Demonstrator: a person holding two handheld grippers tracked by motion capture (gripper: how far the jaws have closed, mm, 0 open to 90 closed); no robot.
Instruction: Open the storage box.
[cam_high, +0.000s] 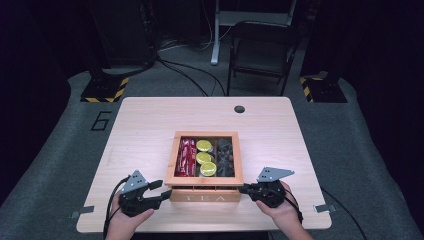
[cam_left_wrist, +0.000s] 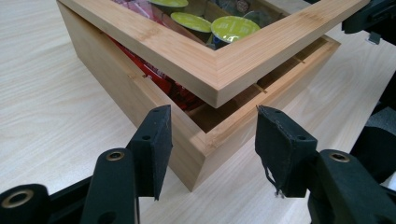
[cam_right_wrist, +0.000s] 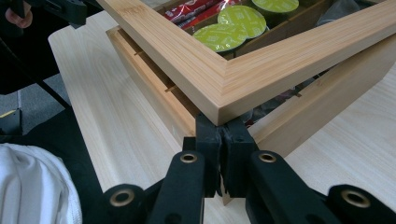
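Note:
A wooden tea box (cam_high: 205, 195) stands near the table's front edge, its windowed lid (cam_high: 172, 155) raised a little at the front. Through the window lie red packets (cam_high: 187, 156), green-topped capsules (cam_high: 205, 158) and dark capsules (cam_high: 225, 155). My right gripper (cam_high: 243, 189) is shut, its tips (cam_right_wrist: 220, 126) wedged under the lid's (cam_right_wrist: 224, 79) front right corner. My left gripper (cam_high: 162, 189) is open; its jaws (cam_left_wrist: 212, 116) stand on either side of the box's (cam_left_wrist: 196, 154) front left corner without touching it. The gap under the lid (cam_left_wrist: 210, 70) shows the dividers inside.
The light wooden table (cam_high: 150, 125) has a round cable hole (cam_high: 239, 109) at its back. A black folding chair (cam_high: 262, 50) stands beyond it, with cables on the grey floor. A white sleeve (cam_right_wrist: 32, 186) lies low in the right gripper view.

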